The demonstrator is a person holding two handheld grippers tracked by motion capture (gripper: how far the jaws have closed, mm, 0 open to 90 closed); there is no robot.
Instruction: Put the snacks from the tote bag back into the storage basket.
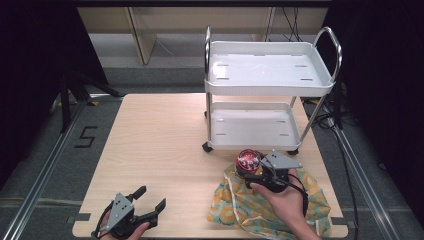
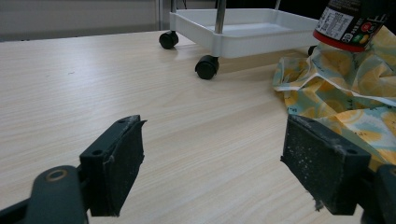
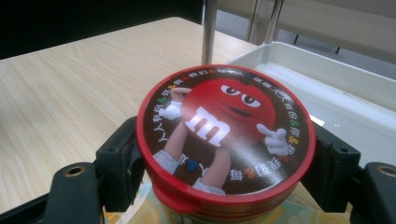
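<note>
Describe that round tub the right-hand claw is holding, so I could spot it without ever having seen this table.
Start at the white two-shelf cart on the wooden table. Just in front of its lower shelf, above a yellow-patterned cloth, the right gripper clamps a candy tub. Its red-rimmed lid, showing a red cartoon candy character with a white "m", marks it out.

Light wood bench (image 1: 150,150). White two-tier trolley cart (image 1: 267,75) stands on its far right part, chrome handles, black castors (image 2: 207,67), both trays bare. Floor at left has a black "5" marking (image 1: 86,136) beside a metal rail (image 1: 45,170). Black cables (image 1: 330,120) on the floor right of the cart.
</note>
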